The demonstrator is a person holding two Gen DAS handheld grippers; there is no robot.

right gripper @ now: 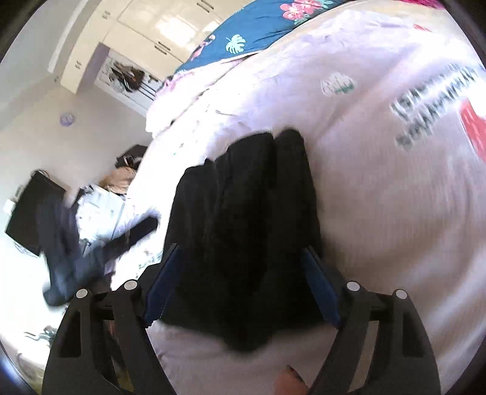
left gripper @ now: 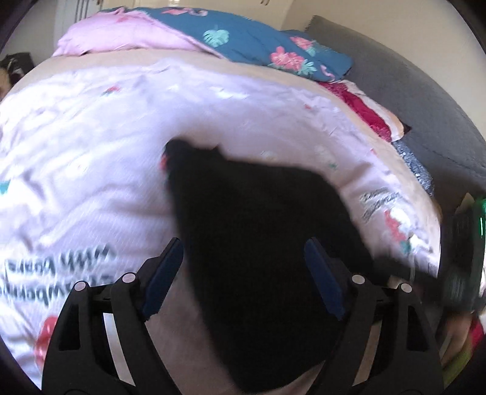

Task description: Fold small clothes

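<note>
A black garment lies on the pale pink printed bed cover. In the left wrist view it runs from the middle down past the bottom of the frame. My left gripper stands open above it, its blue pads wide apart and the cloth lying loose between them. The right wrist view shows the same garment bunched in long folds. My right gripper is open over its near end, with its pads not pressing on the cloth. Both views are blurred.
A teal flowered pillow and a pink one lie at the head of the bed. A grey headboard and a red cloth are at the right. The bed's edge, a blurred dark shape and white cupboards show left in the right wrist view.
</note>
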